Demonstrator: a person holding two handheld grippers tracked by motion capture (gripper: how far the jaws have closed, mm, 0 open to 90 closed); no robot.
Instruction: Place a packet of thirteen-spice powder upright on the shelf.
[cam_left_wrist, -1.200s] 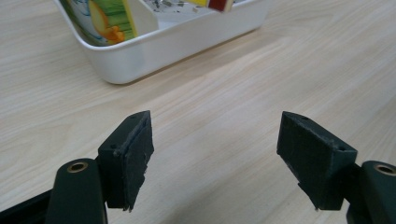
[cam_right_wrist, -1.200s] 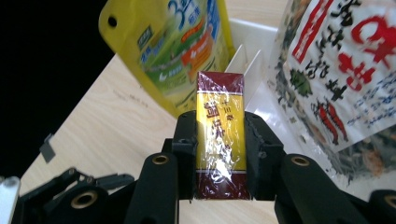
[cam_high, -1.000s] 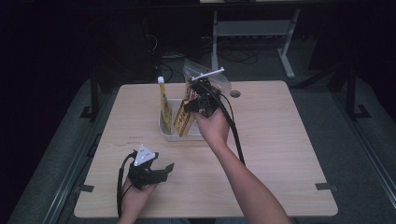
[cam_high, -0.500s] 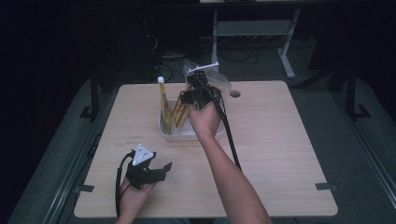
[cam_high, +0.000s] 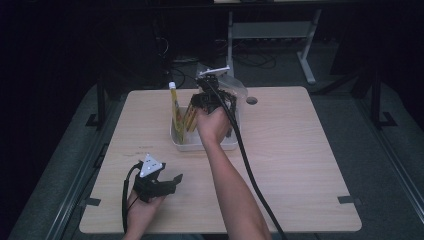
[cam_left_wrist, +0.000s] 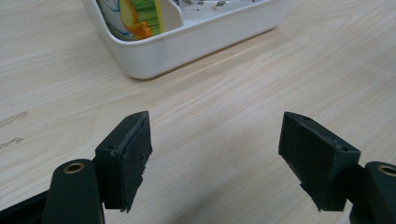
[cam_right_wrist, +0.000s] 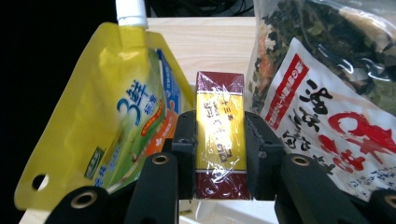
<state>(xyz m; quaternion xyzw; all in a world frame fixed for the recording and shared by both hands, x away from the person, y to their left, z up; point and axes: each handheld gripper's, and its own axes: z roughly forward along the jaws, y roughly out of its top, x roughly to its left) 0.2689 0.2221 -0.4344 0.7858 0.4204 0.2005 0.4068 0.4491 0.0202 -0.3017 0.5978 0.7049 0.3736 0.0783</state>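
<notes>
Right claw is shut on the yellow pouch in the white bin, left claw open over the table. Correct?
Not quite. The right claw is shut on the maroon-and-yellow box, beside the yellow pouch, as the right gripper view shows. The rest holds.

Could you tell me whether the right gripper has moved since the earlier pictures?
Yes. Against the white bin, the right gripper has shifted slightly toward the table's far edge, shut on the box.

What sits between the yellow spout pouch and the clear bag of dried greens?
The maroon-and-yellow box, clamped in the right gripper, stands between pouch and bag in the right gripper view.
</notes>
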